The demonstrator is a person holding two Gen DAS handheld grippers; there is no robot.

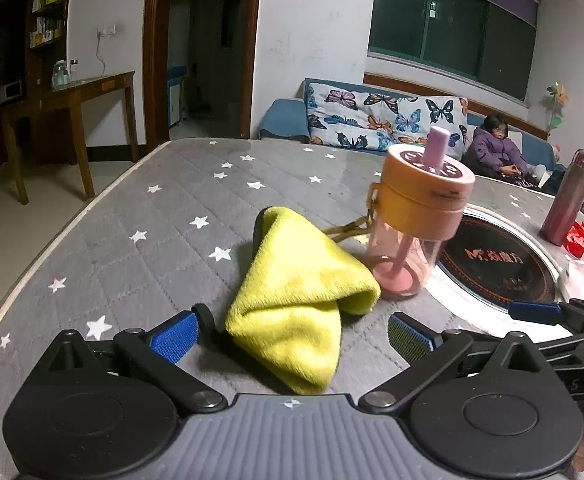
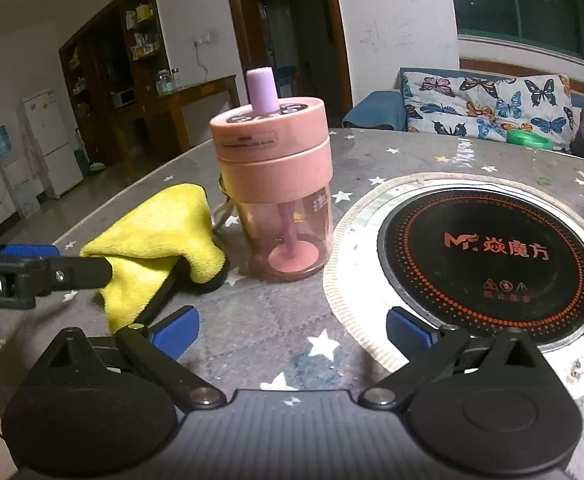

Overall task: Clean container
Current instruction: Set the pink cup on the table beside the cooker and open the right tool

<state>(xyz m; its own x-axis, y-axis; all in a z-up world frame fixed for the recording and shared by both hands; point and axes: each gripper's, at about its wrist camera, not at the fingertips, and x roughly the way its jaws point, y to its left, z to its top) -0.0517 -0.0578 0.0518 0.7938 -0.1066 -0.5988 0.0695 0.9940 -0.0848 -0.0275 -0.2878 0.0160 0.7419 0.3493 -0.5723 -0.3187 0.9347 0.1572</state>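
A grey quilted table cover (image 2: 275, 312) with white stars carries a round black induction plate (image 2: 488, 264) set flush at right. The cup (image 2: 275, 184), clear pink plastic with a wide pink lid and lilac straw, stands upright between that plate and a fuzzy yellow cloth (image 1: 296, 304) crumpled just left of it. The left gripper (image 1: 292, 334) gapes wide astride the cloth without pinching it; the right gripper (image 2: 292, 330) gapes wide, empty, short of the cup.
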